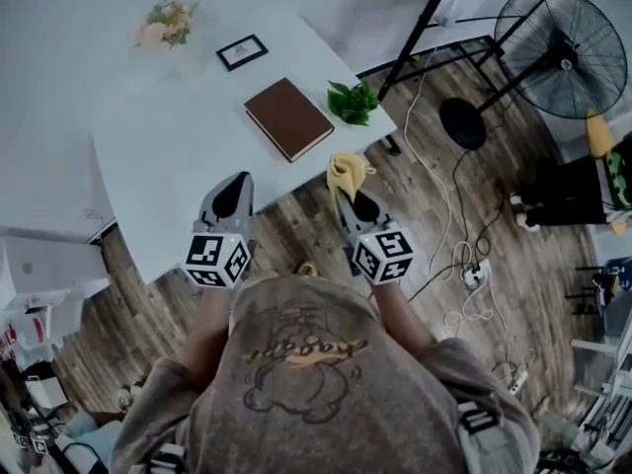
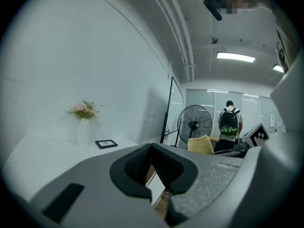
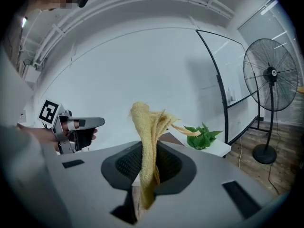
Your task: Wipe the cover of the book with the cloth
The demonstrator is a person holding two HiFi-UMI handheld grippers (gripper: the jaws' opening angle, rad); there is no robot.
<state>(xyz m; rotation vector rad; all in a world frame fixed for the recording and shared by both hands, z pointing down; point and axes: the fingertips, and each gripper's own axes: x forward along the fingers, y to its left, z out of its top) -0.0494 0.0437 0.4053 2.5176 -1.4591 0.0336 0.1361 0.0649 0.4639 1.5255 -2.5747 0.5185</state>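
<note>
A brown book [image 1: 287,118] lies closed on the white table [image 1: 168,156], near its right corner. My right gripper [image 1: 353,203] hovers just off the table's near edge, short of the book, shut on a yellow cloth [image 1: 346,169]. In the right gripper view the cloth [image 3: 149,127] stands up out of the right gripper [image 3: 147,167] in a crumpled bunch, and a sliver of the book [image 3: 168,137] shows behind it. My left gripper [image 1: 234,188] is over the table's near edge, left of the book. The left gripper [image 2: 154,170] is shut on nothing.
A green plant [image 1: 353,102] sits at the table corner right of the book. A small black picture frame [image 1: 242,51] and a vase of flowers [image 1: 166,23] stand farther back. A floor fan [image 1: 563,39], a black stand [image 1: 420,28] and cables [image 1: 464,265] occupy the wood floor at right.
</note>
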